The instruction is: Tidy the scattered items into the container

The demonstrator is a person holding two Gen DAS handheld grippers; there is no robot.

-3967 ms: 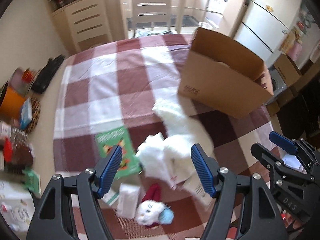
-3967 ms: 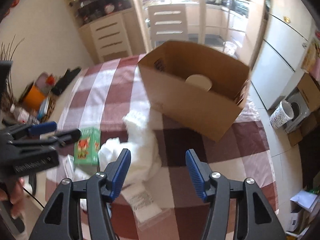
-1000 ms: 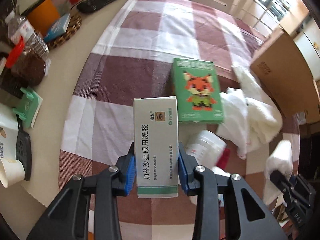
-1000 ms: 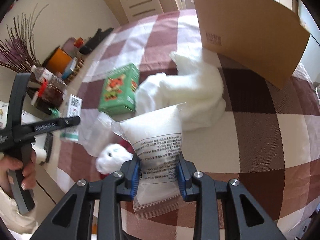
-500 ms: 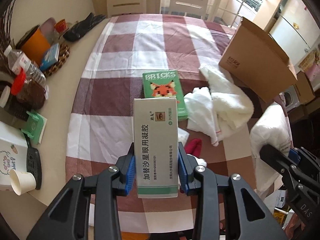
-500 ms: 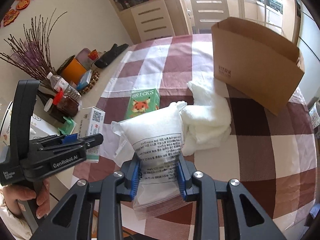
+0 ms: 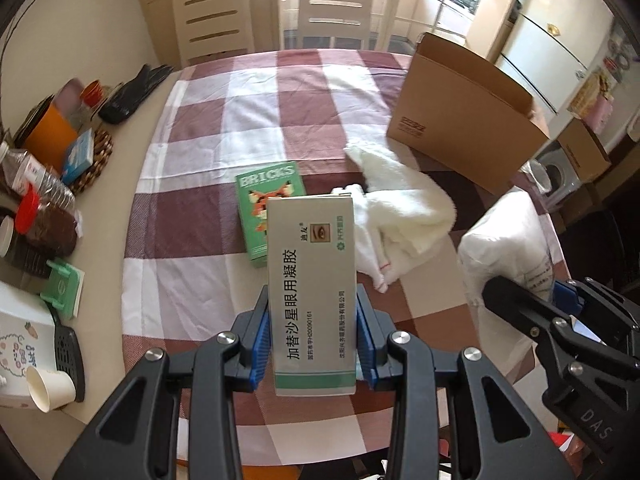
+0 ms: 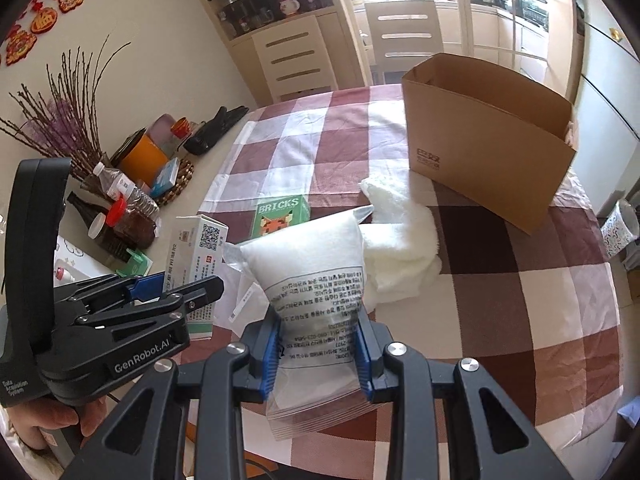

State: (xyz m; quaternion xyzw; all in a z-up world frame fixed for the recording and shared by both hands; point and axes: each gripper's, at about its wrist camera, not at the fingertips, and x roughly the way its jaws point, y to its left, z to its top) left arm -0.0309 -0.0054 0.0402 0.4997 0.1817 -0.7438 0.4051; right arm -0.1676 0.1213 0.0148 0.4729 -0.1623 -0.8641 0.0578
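Note:
My left gripper (image 7: 314,340) is shut on a grey-green medicine box (image 7: 311,280) and holds it above the near edge of the checked tablecloth. It also shows in the right wrist view (image 8: 192,276). My right gripper (image 8: 318,344) is shut on a clear bag of white powder (image 8: 316,276), lifted above the cloth; that bag shows at the right of the left wrist view (image 7: 508,240). A green BRICKS box (image 7: 266,208) and a white towel (image 7: 400,224) lie on the cloth. The open cardboard box (image 7: 464,120) stands at the far right, also in the right wrist view (image 8: 488,144).
Bottles, an orange cup, a blue packet and black gloves (image 7: 132,92) crowd the table's left side (image 7: 40,184). A paper cup (image 7: 50,388) lies at the near left. A chair (image 7: 336,12) stands behind the table. A clear plastic sleeve (image 8: 240,280) lies under the bag.
Both grippers have lifted and drawn back with their loads, so the view now takes in more of the table and the cardboard box. The items on the cloth have not moved.

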